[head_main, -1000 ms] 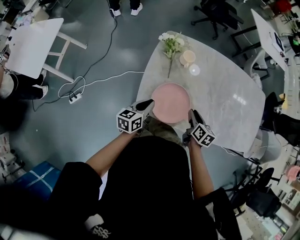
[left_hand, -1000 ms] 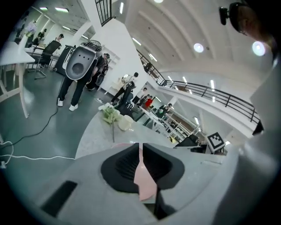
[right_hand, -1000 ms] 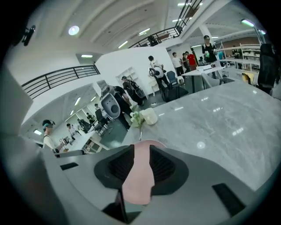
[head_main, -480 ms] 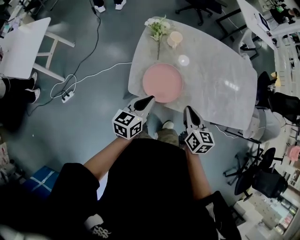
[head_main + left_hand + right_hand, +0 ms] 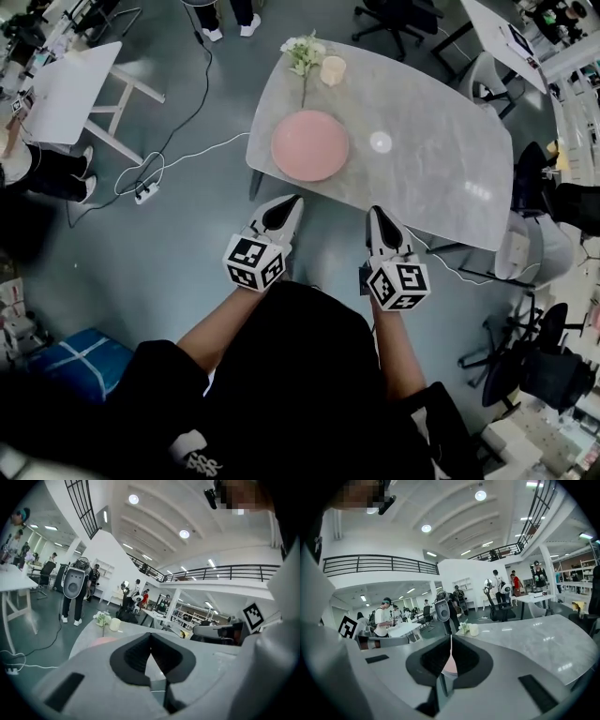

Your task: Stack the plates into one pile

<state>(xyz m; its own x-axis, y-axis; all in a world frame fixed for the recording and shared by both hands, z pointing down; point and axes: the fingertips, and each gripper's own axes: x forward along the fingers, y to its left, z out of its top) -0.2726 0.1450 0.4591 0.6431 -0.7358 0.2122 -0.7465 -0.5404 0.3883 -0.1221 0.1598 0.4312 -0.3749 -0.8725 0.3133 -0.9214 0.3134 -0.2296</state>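
1. The left gripper [image 5: 292,202] has its jaws closed together, and nothing is between them. In the left gripper view the two dark pads [image 5: 136,656] meet in one line.
2. The right gripper [image 5: 377,213] is also closed and holds nothing. In the right gripper view its tips meet in a thin line.
3. Both grippers are over the grey floor [image 5: 187,225], just in front of the near edge of the table [image 5: 441,169]. They touch neither the table nor anything on it. They are side by side and both point towards the table.
4. The pink plate [image 5: 310,145] lies flat on the marble table, near its left near edge and well apart from both grippers. I cannot tell whether it is one plate or several on top of each other.
5. Behind the plate, at the far corner, there are white flowers [image 5: 303,53] and a cream cup [image 5: 333,70] just beside them.
6. A small round clear thing [image 5: 381,142] is to the right of the plate, not touching it.
7. On the floor at the left a white cable [image 5: 202,155] runs to a power strip [image 5: 147,194].
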